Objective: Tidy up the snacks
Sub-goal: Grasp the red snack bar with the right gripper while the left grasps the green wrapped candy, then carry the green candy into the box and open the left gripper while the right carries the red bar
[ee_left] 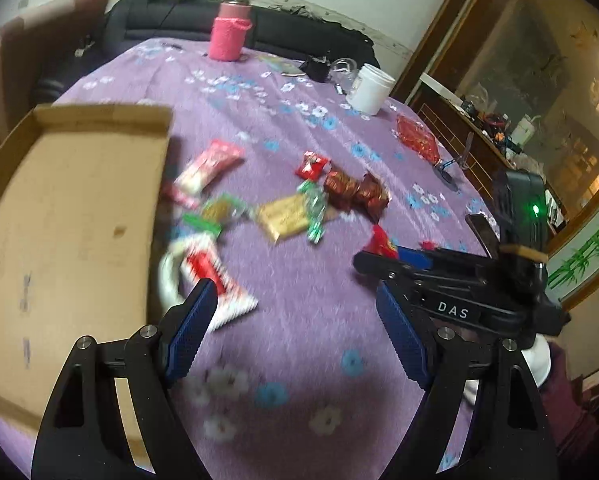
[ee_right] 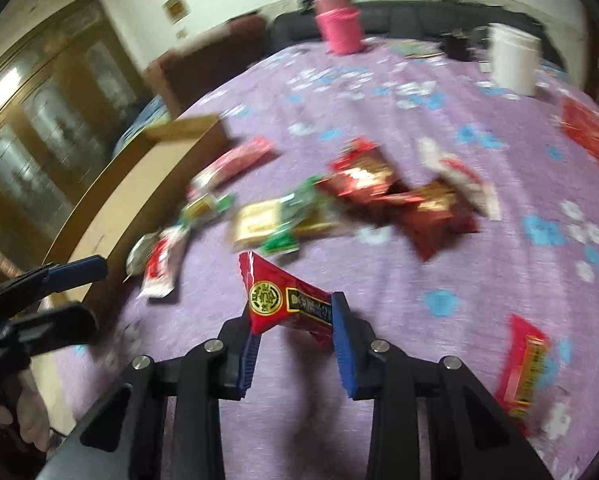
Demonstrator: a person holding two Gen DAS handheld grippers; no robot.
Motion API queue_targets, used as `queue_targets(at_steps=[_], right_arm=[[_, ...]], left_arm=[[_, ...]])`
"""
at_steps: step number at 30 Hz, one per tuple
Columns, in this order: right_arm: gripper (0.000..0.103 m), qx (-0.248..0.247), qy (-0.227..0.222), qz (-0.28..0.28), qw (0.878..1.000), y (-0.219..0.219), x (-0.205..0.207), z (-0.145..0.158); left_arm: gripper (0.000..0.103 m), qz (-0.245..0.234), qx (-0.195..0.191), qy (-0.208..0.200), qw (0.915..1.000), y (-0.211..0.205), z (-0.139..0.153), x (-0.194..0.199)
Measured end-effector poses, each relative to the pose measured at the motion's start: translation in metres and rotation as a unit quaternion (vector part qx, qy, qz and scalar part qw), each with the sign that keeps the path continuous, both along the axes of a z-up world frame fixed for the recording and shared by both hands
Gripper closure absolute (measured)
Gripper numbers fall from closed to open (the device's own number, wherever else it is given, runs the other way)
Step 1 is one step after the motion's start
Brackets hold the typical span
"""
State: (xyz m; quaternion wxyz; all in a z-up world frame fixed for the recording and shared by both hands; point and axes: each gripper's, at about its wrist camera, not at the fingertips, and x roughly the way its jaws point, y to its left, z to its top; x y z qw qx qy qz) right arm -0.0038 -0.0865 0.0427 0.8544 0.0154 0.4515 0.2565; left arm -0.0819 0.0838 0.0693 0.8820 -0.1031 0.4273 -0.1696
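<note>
Your right gripper (ee_right: 292, 320) is clamped on a red snack packet (ee_right: 287, 302), pinched near one end so that its long axis runs up and to the left, away from the fingers, with the crimped far end free in the air above the purple tablecloth (ee_right: 439, 360). The cardboard box (ee_right: 139, 200) lies to the left of that packet and somewhat farther off, so the carry looks like a leftward swing across the near edge of the pile (the packet sticks out toward the box already, which should help).

Your left gripper (ee_left: 295, 312) is spread wide and grips nothing; its left finger (ee_left: 195, 316) overlaps a red-and-white packet (ee_left: 219, 284) in the view, but whether it touches is not clear through the blur. It sits just beside the box (ee_left: 67, 216), much nearer to it than the right one, and the right gripper (ee_left: 383, 264) shows at its right with the red packet (ee_left: 381, 242) peeking over it.

The box shows only bare cardboard floor in the part both views cover; no snack is visible in it. Everything else is loose on the cloth: a long red-and-white packet (ee_left: 211, 166) close to the box's far corner, a green one (ee_left: 313, 210) across a gold one (ee_left: 285, 216) in the middle, dark red ones (ee_left: 355, 190) beyond, and another red packet (ee_right: 523, 368) near you on the right.

Farther away stand a pink bottle (ee_left: 229, 26) and a white tub (ee_left: 371, 88), well apart from the snacks.
</note>
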Motion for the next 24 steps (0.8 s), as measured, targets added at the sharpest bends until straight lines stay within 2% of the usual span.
queue_targets(at_steps=[2, 4, 6, 13, 16, 17, 18, 19, 24], right_arm=[[0.067, 0.009, -0.011, -0.027, 1.000, -0.014, 0.002, 0.002], [0.067, 0.029, -0.010, -0.046, 0.998, -0.027, 0.006, -0.002], [0.067, 0.051, 0.000, -0.057, 0.997, -0.038, 0.011, -0.006], [0.067, 0.082, 0.012, -0.069, 0.994, -0.052, 0.016, -0.008], [0.066, 0.089, 0.015, -0.072, 0.993, -0.053, 0.016, -0.009], [0.066, 0.092, 0.015, -0.073, 0.993, -0.053, 0.016, -0.009], [0.066, 0.092, 0.016, -0.074, 0.993, -0.054, 0.017, -0.008], [0.066, 0.092, 0.016, -0.075, 0.993, -0.054, 0.017, -0.009], [0.066, 0.092, 0.015, -0.081, 0.992, -0.057, 0.018, -0.009]], left_arm=[[0.021, -0.015, 0.018, -0.006, 0.9997, -0.014, 0.003, 0.014], [0.035, -0.029, 0.037, -0.006, 0.9989, -0.028, 0.001, 0.029], [0.041, -0.037, 0.047, 0.004, 0.9982, -0.040, -0.003, 0.046], [0.041, -0.044, 0.091, 0.023, 0.9947, -0.072, -0.028, 0.094], [0.042, -0.035, 0.096, 0.037, 0.9941, -0.074, -0.042, 0.111], [0.049, -0.033, 0.103, 0.025, 0.9938, -0.075, -0.041, 0.111], [0.074, -0.037, 0.106, 0.025, 0.9934, -0.076, -0.041, 0.113], [0.082, -0.038, 0.105, 0.024, 0.9935, -0.076, -0.041, 0.114], [0.082, -0.027, 0.085, 0.014, 0.9959, -0.067, -0.037, 0.111]])
